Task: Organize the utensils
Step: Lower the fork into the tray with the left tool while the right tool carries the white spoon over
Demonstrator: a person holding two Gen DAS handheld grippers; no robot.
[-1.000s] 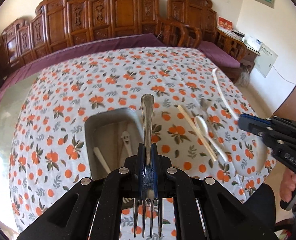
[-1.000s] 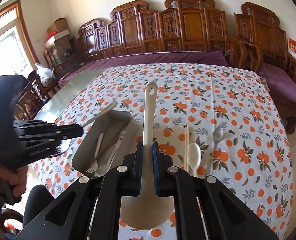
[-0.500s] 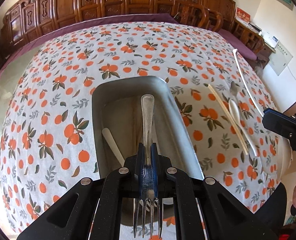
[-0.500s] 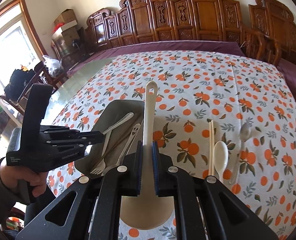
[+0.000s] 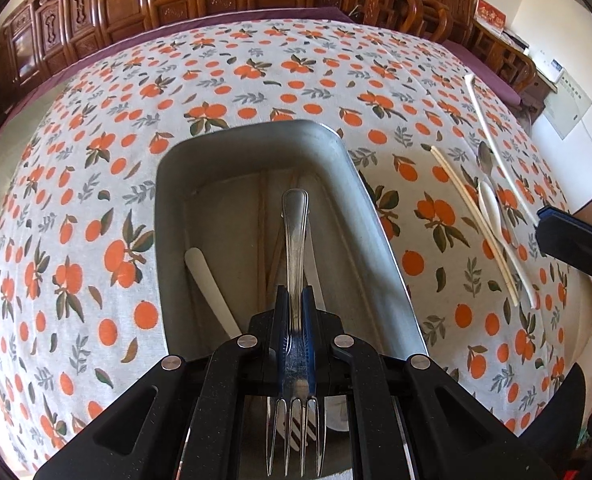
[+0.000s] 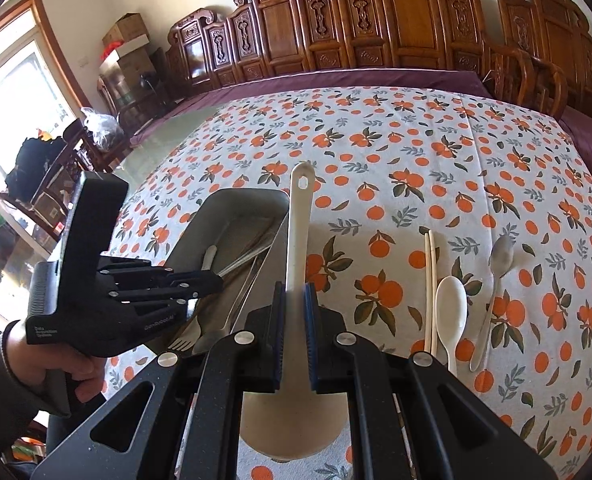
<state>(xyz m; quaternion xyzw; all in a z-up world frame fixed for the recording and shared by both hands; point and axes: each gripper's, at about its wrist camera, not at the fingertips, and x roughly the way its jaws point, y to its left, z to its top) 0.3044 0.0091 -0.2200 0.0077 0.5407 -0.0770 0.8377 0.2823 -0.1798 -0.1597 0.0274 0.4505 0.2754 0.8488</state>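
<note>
Fork (image 5: 294, 240) pinched in left gripper (image 5: 294, 312) over metal tray (image 5: 167, 200) (possibly touching inside), right gripper (image 6: 294, 308) clamping ladle (image 6: 298, 240) — chopsticks (image 6: 430, 280) beside.

A shiny steel fork (image 5: 294, 248) lies lengthwise over a rectangular grey metal tray (image 5: 175, 216), while a long-handled cream plastic ladle (image 6: 298, 248) points forward beside it.

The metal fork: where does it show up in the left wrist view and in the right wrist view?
Left wrist view: the metal fork is at bottom centre, clamped in the left gripper, handle out over the metal tray.
Right wrist view: the fork is at left of centre, in the left gripper over the tray.
Shared landmark: the chopsticks on the tablecloth.
</note>
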